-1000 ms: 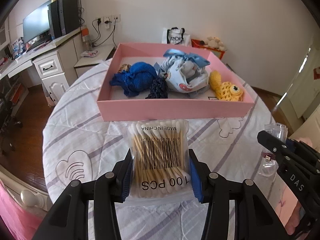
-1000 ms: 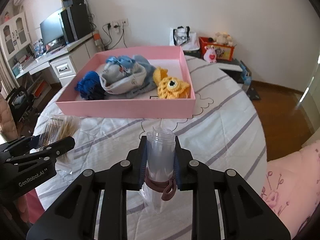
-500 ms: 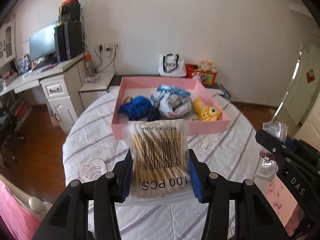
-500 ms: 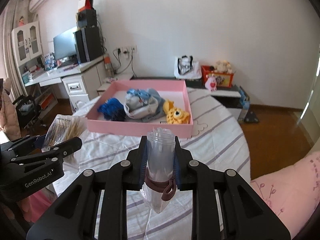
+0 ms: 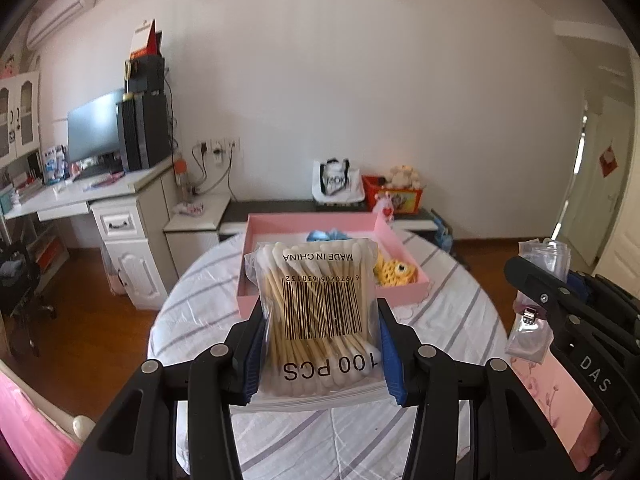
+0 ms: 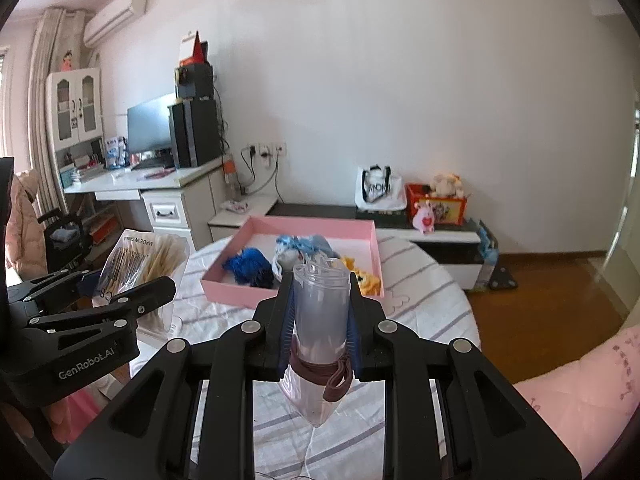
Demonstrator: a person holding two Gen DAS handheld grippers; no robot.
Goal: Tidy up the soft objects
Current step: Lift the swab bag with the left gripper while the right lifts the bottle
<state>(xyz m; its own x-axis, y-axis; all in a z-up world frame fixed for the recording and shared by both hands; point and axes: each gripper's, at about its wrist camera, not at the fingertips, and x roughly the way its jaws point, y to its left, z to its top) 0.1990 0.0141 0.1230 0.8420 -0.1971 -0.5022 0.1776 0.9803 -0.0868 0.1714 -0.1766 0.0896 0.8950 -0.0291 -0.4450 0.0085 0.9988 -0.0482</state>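
The left gripper (image 5: 320, 344) has its fingers (image 5: 252, 344) clenched on the cotton swab packet (image 5: 320, 312), and the right gripper (image 6: 320, 320) grips a rolled clear plastic bag (image 6: 320, 312) standing upright between its fingers. In both views the pink tray (image 6: 372, 256) of soft toys lies straight ahead at frame centre on the round desk (image 6: 432, 280), just above each held item. Neither hand looks clearly nearer.

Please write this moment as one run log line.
left tongs: grip cotton swab bag | right tongs: grip rolled clear plastic bag | pink tray: ahead
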